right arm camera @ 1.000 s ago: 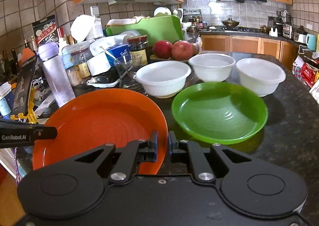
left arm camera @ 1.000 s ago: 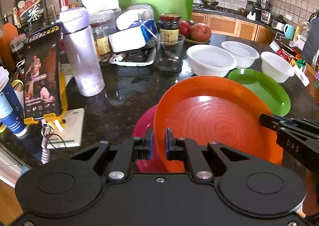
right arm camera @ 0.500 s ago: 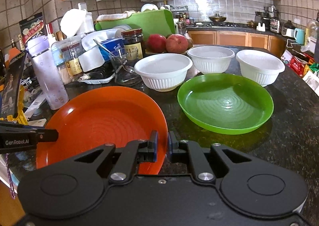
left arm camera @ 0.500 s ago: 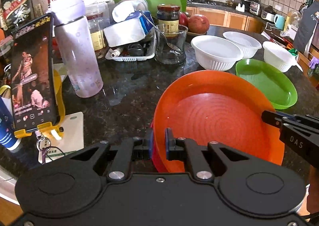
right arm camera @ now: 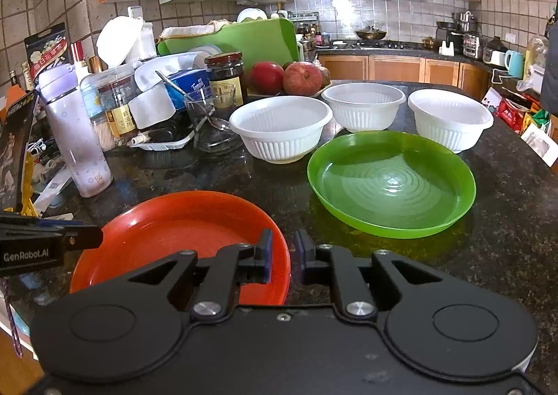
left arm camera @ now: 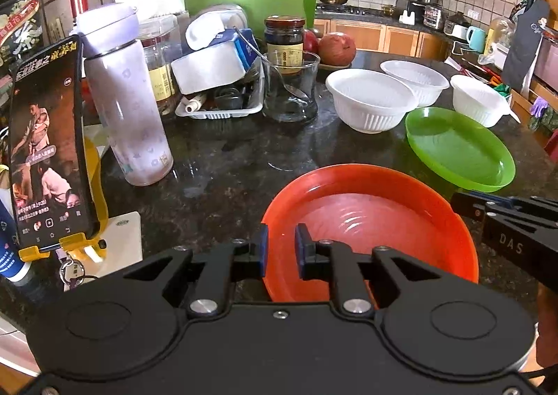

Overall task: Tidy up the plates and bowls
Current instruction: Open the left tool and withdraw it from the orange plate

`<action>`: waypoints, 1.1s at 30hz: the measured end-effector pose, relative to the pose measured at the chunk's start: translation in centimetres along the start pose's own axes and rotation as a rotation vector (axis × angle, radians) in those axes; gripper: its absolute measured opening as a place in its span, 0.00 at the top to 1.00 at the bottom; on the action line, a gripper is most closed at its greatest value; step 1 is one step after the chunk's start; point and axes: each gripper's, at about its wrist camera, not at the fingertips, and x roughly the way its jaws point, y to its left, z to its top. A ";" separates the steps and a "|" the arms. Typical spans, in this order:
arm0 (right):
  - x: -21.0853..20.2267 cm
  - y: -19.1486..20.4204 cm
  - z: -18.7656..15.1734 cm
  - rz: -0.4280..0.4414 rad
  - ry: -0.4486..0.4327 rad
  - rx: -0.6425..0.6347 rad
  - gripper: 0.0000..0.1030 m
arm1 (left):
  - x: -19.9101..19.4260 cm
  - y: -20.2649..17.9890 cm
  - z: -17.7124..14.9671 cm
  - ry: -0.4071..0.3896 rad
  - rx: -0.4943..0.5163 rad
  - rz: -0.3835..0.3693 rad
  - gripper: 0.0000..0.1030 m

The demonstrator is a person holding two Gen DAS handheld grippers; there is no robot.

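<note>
An orange plate (left arm camera: 369,224) lies flat at the counter's front edge; it also shows in the right wrist view (right arm camera: 181,238). My left gripper (left arm camera: 281,248) straddles its left rim with jaws slightly apart. My right gripper (right arm camera: 282,255) straddles its right rim, jaws slightly apart too. A green plate (right arm camera: 390,182) lies to the right; it also shows in the left wrist view (left arm camera: 457,147). Three white ribbed bowls (right arm camera: 280,128) (right arm camera: 362,105) (right arm camera: 450,118) stand behind it. The pink plate seen earlier is hidden.
A lilac bottle (left arm camera: 125,105), a phone on a yellow stand (left arm camera: 48,151), a glass with a spoon (left arm camera: 291,84), a jar (left arm camera: 284,36), a cluttered white tray (left arm camera: 223,105) and fruit (right arm camera: 300,77) crowd the back left of the dark counter (right arm camera: 505,220).
The orange plate went from tilted and lifted to lying flat, covering the pink plate. Both grippers' jaws have opened slightly from their grip on its rim.
</note>
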 end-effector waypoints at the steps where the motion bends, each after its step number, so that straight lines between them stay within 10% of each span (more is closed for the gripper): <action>1: 0.0 0.0 0.0 -0.002 -0.001 0.000 0.81 | 0.0 0.0 0.0 0.000 0.000 -0.002 0.75; 7: -0.3 -0.2 0.0 -0.006 -0.003 0.000 0.71 | 0.1 -0.1 0.0 0.003 -0.002 -0.001 0.73; 11: -0.6 -0.6 -0.1 -0.003 -0.009 0.007 0.63 | -0.1 -0.3 0.0 -0.018 -0.019 -0.012 0.50; 33: -3.8 -12.3 0.0 -0.193 -0.181 0.087 0.46 | -0.3 -10.8 2.8 -0.093 0.028 -0.114 0.36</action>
